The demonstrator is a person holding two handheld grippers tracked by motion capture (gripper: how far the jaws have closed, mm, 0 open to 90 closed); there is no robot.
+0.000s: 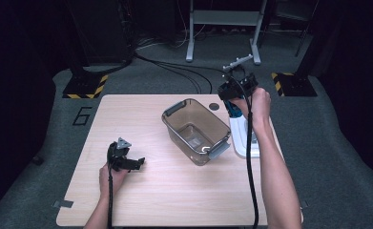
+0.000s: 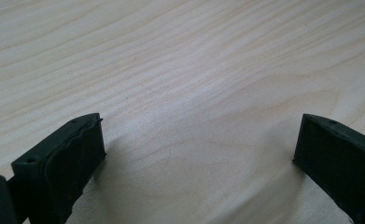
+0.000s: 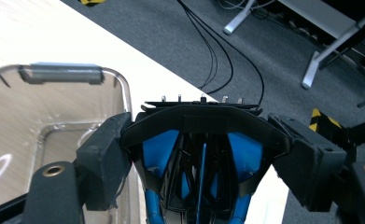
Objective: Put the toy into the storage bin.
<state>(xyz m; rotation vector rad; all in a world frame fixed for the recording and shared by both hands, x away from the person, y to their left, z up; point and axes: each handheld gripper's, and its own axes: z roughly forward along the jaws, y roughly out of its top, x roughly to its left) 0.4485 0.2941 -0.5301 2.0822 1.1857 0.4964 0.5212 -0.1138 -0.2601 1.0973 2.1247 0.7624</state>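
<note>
My right gripper (image 1: 233, 97) is held up above the table's right side, just right of a clear plastic bin (image 1: 170, 125). It is shut on a blue and black tool (image 1: 233, 111) that hangs down from the jaws. In the right gripper view the jaws of my right gripper (image 3: 203, 140) press on both sides of the blue and black tool (image 3: 201, 158), whose black curved top carries small metal pins. The bin (image 3: 119, 88) lies to its left and looks empty. My left gripper (image 1: 135, 163) rests on the table at the left, open. Nothing but bare wood lies between the jaws of my left gripper (image 2: 199, 149).
A white lid (image 1: 241, 138) lies on the wooden table (image 1: 174, 191) right of the bin, under my right forearm. Beyond the table's far edge are grey carpet, black cables (image 1: 184, 71), a metal stand (image 1: 222, 28) and yellow-black striped bases (image 1: 84, 88).
</note>
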